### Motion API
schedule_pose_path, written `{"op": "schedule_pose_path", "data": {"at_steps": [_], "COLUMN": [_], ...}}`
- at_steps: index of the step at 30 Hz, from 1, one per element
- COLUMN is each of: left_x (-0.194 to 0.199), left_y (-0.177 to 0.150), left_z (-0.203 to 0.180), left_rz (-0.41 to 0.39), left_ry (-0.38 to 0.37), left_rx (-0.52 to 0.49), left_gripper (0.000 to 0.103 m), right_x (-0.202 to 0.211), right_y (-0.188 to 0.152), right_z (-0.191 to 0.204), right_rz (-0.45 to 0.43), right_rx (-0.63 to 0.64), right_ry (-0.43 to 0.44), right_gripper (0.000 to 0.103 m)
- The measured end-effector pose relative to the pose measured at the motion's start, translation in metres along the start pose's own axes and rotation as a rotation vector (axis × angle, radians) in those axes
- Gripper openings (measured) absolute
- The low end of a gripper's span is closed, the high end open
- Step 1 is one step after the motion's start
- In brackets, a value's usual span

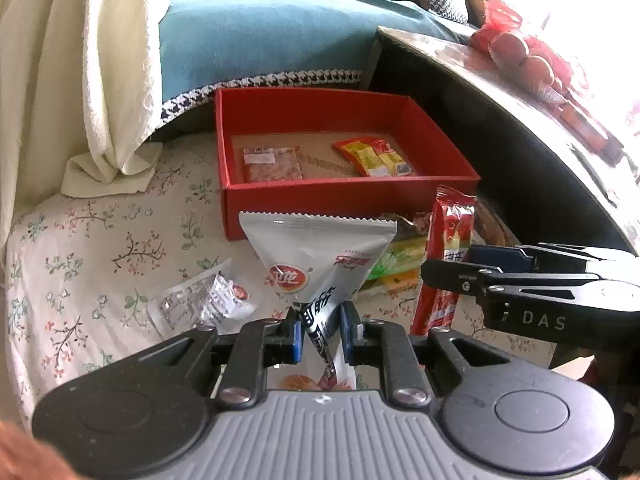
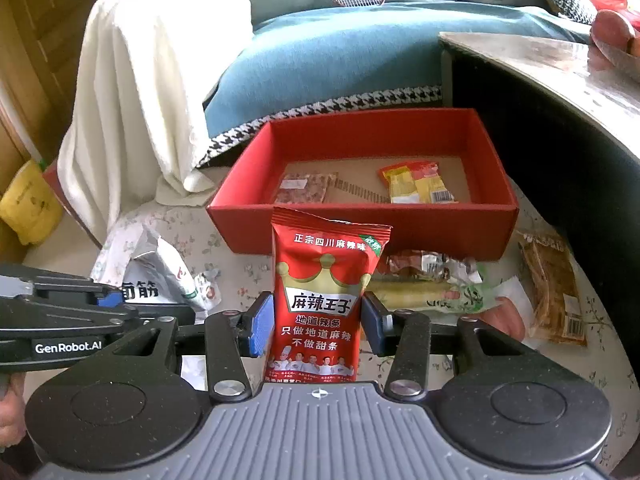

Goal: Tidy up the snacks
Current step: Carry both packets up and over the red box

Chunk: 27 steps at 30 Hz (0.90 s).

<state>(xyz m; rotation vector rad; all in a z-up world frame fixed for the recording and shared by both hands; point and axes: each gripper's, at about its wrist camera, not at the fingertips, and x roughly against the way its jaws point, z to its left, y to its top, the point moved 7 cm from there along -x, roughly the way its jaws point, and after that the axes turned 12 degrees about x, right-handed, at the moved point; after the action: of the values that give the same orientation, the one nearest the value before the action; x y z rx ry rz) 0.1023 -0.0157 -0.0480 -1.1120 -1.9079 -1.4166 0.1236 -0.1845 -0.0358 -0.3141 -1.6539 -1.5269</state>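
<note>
My left gripper (image 1: 320, 334) is shut on a white snack pouch (image 1: 320, 256), held upright in front of the red box (image 1: 348, 196). My right gripper (image 2: 317, 324) is shut on a red spicy-strip packet (image 2: 324, 300), also upright before the red box (image 2: 360, 224). The box holds a pinkish packet (image 1: 274, 162) and a yellow-red packet (image 1: 378, 156). The right gripper (image 1: 520, 280) and its red packet (image 1: 448, 268) show at the right of the left wrist view. The left gripper (image 2: 60, 312) and white pouch (image 2: 156, 276) show at the left of the right wrist view.
Loose snacks lie on the floral cloth (image 1: 100, 260): a clear wrapper (image 1: 208, 300), a green-yellow packet (image 2: 436, 292), a brown packet (image 2: 552, 292). A blue sofa (image 1: 260, 32) and white blanket (image 1: 80, 60) stand behind. A dark table edge (image 1: 520, 120) runs along the right.
</note>
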Motion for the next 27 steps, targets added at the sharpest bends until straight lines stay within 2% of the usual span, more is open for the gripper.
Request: {"op": "schedule_pose_path", "data": {"at_steps": [15, 27], "left_x": [0.002, 0.005], "left_y": [0.018, 0.047], "left_z": [-0.013, -0.03], "left_rz": [-0.04, -0.099], "left_ry": [-0.027, -0.06], "left_rx": [0.003, 0.007], "left_gripper": [0.013, 0.013], "right_x": [0.006, 0.007], "right_y": [0.018, 0.043], "right_z": [-0.007, -0.012], "right_rz": [-0.053, -0.106], "right_rx": [-0.012, -0.016], "right_ry": [-0.019, -0.031], "right_gripper": [0.054, 0.054]}}
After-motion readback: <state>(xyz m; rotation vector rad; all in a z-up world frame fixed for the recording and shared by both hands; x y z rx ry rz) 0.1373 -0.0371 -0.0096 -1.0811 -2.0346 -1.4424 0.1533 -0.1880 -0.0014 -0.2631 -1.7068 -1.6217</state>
